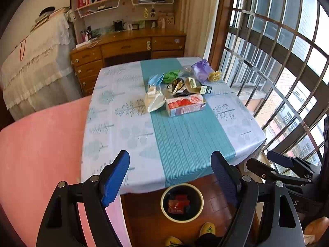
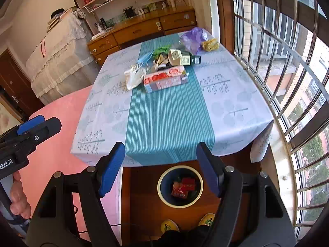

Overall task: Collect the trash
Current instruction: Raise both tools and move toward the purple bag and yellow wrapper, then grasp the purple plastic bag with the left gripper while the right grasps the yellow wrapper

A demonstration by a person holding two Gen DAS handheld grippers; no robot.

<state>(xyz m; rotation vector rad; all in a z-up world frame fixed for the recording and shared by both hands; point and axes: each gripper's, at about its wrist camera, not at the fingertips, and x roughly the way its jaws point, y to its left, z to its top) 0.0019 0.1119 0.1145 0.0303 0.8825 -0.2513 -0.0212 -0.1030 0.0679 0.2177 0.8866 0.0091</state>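
Observation:
A pile of trash lies at the far end of the table (image 1: 123, 127): a pink and red box (image 1: 186, 104), a white crumpled bag (image 1: 153, 100), a blue mask (image 1: 155, 79), green wrapping (image 1: 171, 75), a purple bag (image 1: 201, 69) and yellow paper (image 1: 214, 76). The box (image 2: 165, 78) and purple bag (image 2: 194, 38) also show in the right wrist view. A round bin (image 1: 182, 202) stands on the floor below the near table edge and holds red wrappers (image 2: 183, 187). My left gripper (image 1: 170, 177) and right gripper (image 2: 160, 168) are open and empty, held above the bin (image 2: 180, 186).
A pink bed (image 1: 41, 148) lies left of the table. A barred window (image 1: 287, 72) runs along the right. A wooden desk (image 1: 127, 47) with shelves stands behind the table. Yellow shoes (image 2: 206, 220) are on the floor near the bin.

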